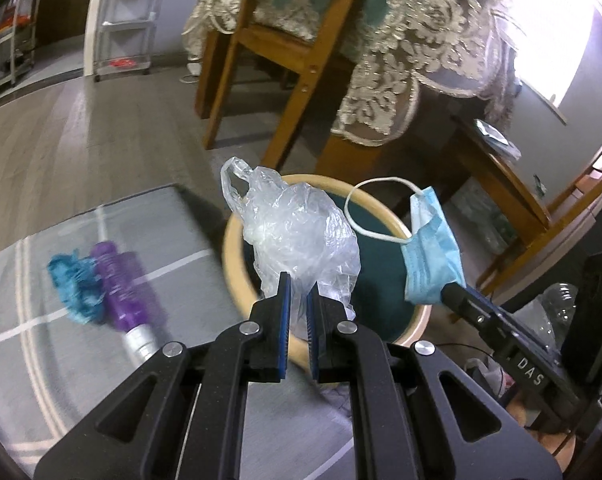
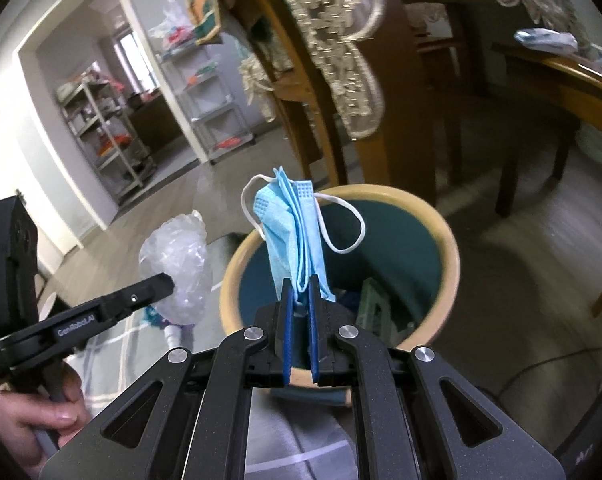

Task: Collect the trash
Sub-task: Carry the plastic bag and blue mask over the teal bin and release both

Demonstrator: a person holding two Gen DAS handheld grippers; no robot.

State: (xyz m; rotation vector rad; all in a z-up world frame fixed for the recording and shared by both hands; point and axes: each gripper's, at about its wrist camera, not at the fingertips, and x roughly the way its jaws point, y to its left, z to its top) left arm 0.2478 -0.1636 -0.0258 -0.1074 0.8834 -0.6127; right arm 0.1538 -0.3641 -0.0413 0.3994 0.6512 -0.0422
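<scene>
My left gripper point(image 1: 298, 285) is shut on a crumpled clear plastic bag point(image 1: 297, 228) and holds it over the near left rim of the round bin point(image 1: 231, 264), which is tan-rimmed and dark green inside. My right gripper point(image 2: 300, 285) is shut on a folded blue face mask point(image 2: 295, 232) with white ear loops, held above the bin point(image 2: 447, 240). The mask point(image 1: 431, 252) and right gripper also show in the left wrist view, and the bag point(image 2: 177, 256) and left gripper show in the right wrist view. Some trash lies in the bin's bottom point(image 2: 375, 304).
A purple spray bottle point(image 1: 121, 288) and a teal crumpled piece point(image 1: 75, 284) lie on the grey rug point(image 1: 41, 360) left of the bin. Wooden chairs point(image 1: 285, 52) and a lace-covered table point(image 1: 429, 48) stand behind it. A clear plastic bottle point(image 1: 557, 308) is at right.
</scene>
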